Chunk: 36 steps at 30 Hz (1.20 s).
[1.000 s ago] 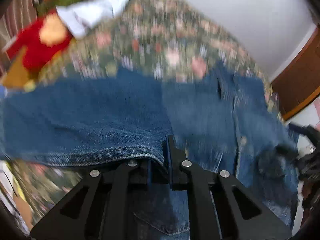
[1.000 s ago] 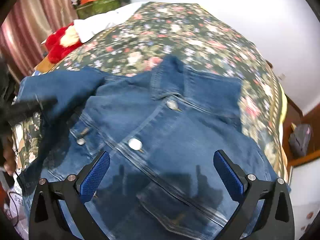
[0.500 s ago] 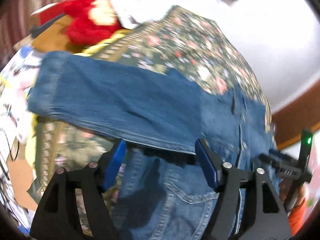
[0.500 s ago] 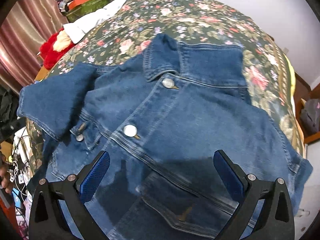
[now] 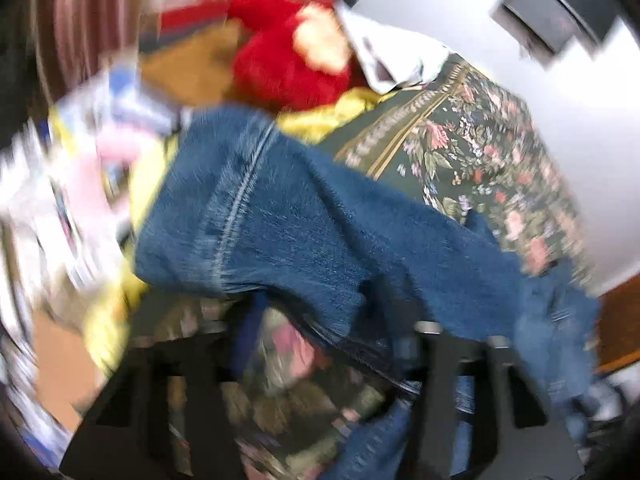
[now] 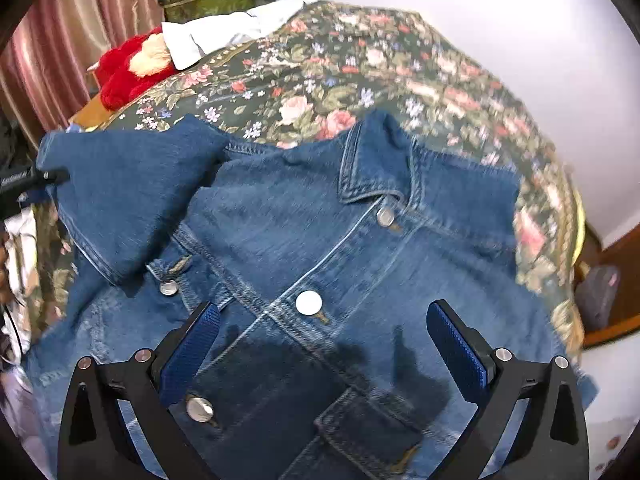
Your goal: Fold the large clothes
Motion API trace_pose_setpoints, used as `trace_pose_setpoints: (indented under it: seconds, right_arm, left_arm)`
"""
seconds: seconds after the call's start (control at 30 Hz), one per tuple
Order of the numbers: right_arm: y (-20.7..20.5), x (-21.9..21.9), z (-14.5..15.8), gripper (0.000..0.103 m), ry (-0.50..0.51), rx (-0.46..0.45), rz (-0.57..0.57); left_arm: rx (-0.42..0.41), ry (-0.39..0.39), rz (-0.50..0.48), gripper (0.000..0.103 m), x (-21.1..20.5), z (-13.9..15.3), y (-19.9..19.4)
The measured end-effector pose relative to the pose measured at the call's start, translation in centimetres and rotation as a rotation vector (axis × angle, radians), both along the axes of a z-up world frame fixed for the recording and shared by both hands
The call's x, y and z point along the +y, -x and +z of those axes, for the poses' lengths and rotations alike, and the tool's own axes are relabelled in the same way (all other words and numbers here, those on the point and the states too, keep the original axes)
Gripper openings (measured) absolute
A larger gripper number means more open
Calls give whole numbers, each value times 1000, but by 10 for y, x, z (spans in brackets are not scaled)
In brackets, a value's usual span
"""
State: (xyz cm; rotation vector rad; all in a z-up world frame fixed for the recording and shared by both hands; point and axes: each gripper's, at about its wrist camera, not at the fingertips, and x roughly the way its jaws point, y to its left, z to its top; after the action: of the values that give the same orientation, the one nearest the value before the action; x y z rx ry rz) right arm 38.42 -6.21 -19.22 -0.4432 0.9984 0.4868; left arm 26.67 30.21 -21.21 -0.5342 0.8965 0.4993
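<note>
Denim jacket [image 6: 360,264] spread front-up on a floral bedspread [image 6: 360,68], collar [image 6: 376,164] toward the far side, metal buttons down the placket, one at mid-chest [image 6: 309,303]. Sleeve [image 6: 124,192] on the left side of the right wrist view folded inward, its cuffed end lying across the chest panel just above a pocket button [image 6: 168,288]. Right gripper [image 6: 324,344] hovering above the lower front of the jacket, jaws spread wide, blue ribbed pads [image 6: 456,344] well apart, nothing between them; shadow of its fingers cast on the denim below. Left wrist view heavily motion-blurred: left gripper [image 5: 320,336] seen only as dark fingers at the bottom of the frame, spread apart with bedspread visible in the gap; sleeve [image 5: 288,224] draped across just beyond the fingertips, and contact with the cloth not determinable through the blur. A dark tool tip [image 6: 48,176] at the left edge of the right wrist view beside the sleeve end, presumably the left gripper, detail too small to confirm. Red plush toy [image 6: 128,68] and a white cloth [image 6: 224,32] at the far corner of the bed, touching one another. Pink striped curtain [image 6: 60,48] behind them. White wall [image 6: 540,40] on the far side.
</note>
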Motion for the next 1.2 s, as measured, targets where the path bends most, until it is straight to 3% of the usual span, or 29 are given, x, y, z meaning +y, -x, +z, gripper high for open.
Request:
trace_pose_setpoints:
  seconds: [0.03, 0.07, 0.27, 0.43, 0.57, 0.67, 0.8, 0.97, 1.07, 1.2]
  right_arm:
    - [1, -1, 2, 103, 14, -20, -3]
    - [1, -3, 4, 103, 23, -42, -11]
    - [2, -27, 31, 103, -84, -81, -77]
    - [2, -54, 57, 103, -172, -103, -123]
    - [9, -84, 77, 103, -196, -169, -142]
    - [18, -116, 92, 103, -205, -218, -169]
    - [25, -160, 106, 103, -236, -236, -226]
    - [32, -211, 104, 103, -294, -209, -310]
    - [32, -228, 94, 103, -331, -153, -344]
    - [27, -231, 83, 103, -402, -64, -351]
  left_arm:
    - [32, -76, -31, 19, -7, 3, -8]
    - [44, -119, -61, 13, -12, 6, -16]
    - [-83, -291, -186, 8, -56, 69, -35]
    - [-234, -379, -361, 8, -131, 125, -47]
    - [-326, -381, -546, 7, -203, 152, -59]
    - [-338, -335, -673, 7, -252, 154, -72]
    - [-292, -263, -856, 6, -315, 131, -82]
    - [-192, -293, -1043, 6, -386, 88, -74]
    - [-116, -290, -1116, 6, -408, 70, -67]
    - [-128, -279, -1104, 12, -394, 82, -56]
